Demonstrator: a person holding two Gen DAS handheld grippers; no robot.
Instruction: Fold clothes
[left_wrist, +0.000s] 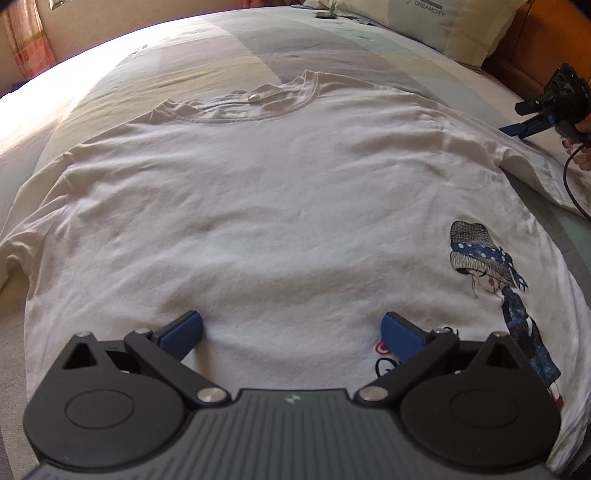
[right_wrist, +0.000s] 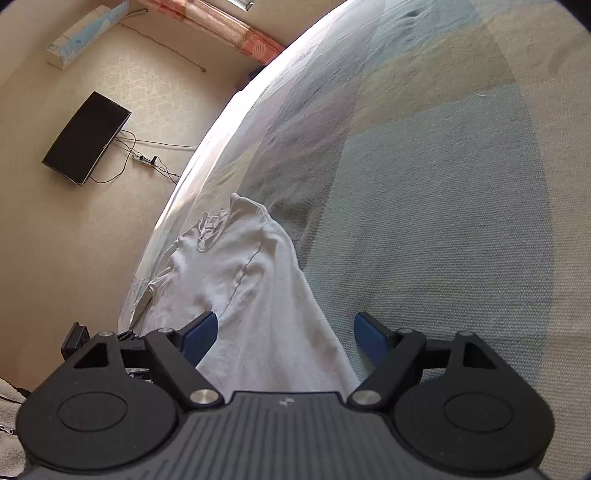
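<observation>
The white cotton T-shirt (left_wrist: 258, 206) lies flat, unfolded; the left gripper (left_wrist: 291, 332) gapes empty above its hem, and the right gripper (right_wrist: 284, 332), jaws likewise wide and empty, probably must next pinch the sleeve (right_wrist: 251, 280).

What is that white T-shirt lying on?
The white T-shirt lies spread flat on a bedspread of pale colour blocks, with a pillow beyond its collar. The bedspread shows all around it; whatever lies directly under the shirt is covered.

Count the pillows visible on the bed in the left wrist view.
1: a pale pillow with printed lettering lies at the bed's far end, top right, beyond the white T-shirt. Others may be hidden beyond the frame edge.
</observation>
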